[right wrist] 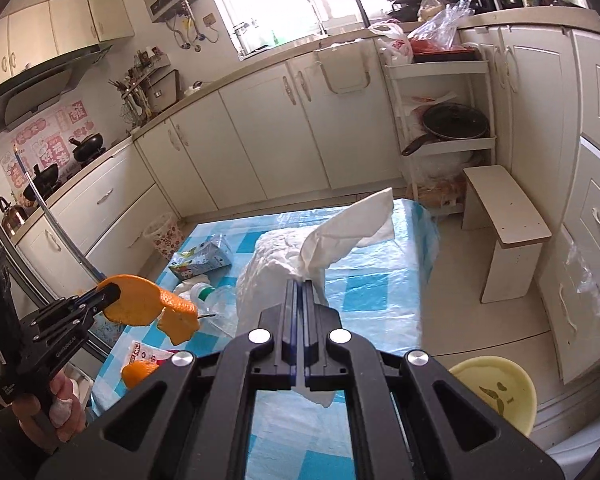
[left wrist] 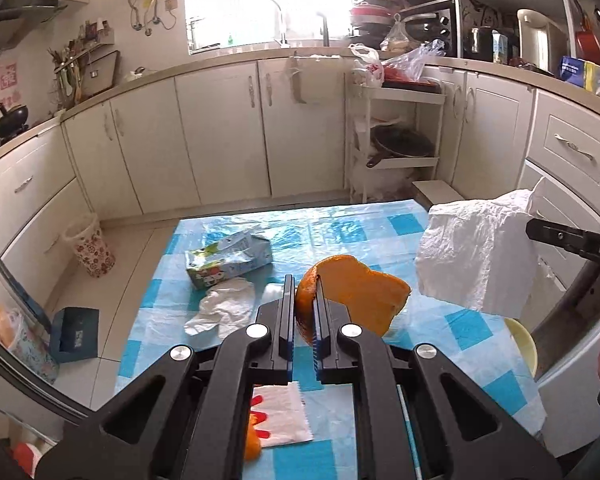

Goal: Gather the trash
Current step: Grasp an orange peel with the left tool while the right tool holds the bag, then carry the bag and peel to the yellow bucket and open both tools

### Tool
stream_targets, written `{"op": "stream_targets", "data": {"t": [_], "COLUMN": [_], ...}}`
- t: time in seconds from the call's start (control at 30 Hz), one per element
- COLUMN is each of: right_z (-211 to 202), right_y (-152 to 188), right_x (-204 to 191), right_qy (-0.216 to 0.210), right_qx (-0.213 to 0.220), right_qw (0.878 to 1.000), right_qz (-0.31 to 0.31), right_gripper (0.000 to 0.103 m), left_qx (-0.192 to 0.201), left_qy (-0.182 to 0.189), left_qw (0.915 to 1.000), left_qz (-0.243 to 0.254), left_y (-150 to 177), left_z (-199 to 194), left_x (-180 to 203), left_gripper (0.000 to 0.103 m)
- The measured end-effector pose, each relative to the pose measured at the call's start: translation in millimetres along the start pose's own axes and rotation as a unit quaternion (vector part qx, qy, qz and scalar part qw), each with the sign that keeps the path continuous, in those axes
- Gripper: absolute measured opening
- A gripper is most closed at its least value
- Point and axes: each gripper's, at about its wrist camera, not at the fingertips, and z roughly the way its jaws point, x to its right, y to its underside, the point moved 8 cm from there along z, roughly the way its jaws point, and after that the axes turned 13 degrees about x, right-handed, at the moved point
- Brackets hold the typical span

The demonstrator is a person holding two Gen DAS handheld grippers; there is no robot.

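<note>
Curled orange peel pinched in left claw, crumpled white tissue in right claw; thin grips may slip, dropping trash at six o'clock onto tabletop.

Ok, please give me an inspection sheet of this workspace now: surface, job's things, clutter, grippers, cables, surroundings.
Surface: table under a blue-and-white checked plastic cloth.
Job's things: large orange peel piece and white crumpled paper towel, both lifted above the table; yellow round bin beside the table.
Clutter: flattened milk carton, white crumpled tissue, clear plastic bottle with green cap, white wrapper with red print, small orange peel scrap.
Grippers: left gripper shut on the peel; right gripper shut on the towel.
Cables: nothing seen on the table.
Surroundings: white kitchen cabinets, floral wastebasket, wooden stool.
</note>
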Motion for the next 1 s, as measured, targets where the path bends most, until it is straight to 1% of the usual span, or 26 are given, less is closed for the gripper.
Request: {"op": "stream_targets", "data": {"t": [0.23,0.4,0.47,0.6,0.77,0.87,1.0], "right_z": [-29,-53,-61,-67,-63,-55,-42], "right_y": [1,2,5,19,47,64,89], "right_x": [65,115,132,164,192,201,211], "right_qy": [0.065,0.115,0.136,0.178,0.211,0.222,0.224], "right_qx": [0.010,0.016,0.013,-0.016,-0.066,-0.099,-0.142], "right_qw": [0.997,0.991,0.988,0.981,0.973,0.968,0.963], "right_qz": [0.035,0.066,0.073,0.075,0.070,0.057,0.049], "right_gripper": [0.003,0.003,0.003,0.003,0.003,0.003,0.003], "left_qx": [-0.008,-0.016,-0.016,-0.019,-0.026,-0.029,-0.034], "left_qy": [0.056,0.088,0.097,0.111,0.126,0.134,0.143], "left_qw": [0.9983,0.9957,0.9947,0.9927,0.9905,0.9892,0.9878], "left_qz": [0.011,0.025,0.033,0.043,0.048,0.051,0.052], "left_y": [5,12,14,20,25,28,32], "left_z": [8,10,10,11,14,15,17], "left_x": [78,131,146,172,200,212,227], "left_gripper": [0.007,0.007,0.007,0.007,0.007,0.007,0.007]}}
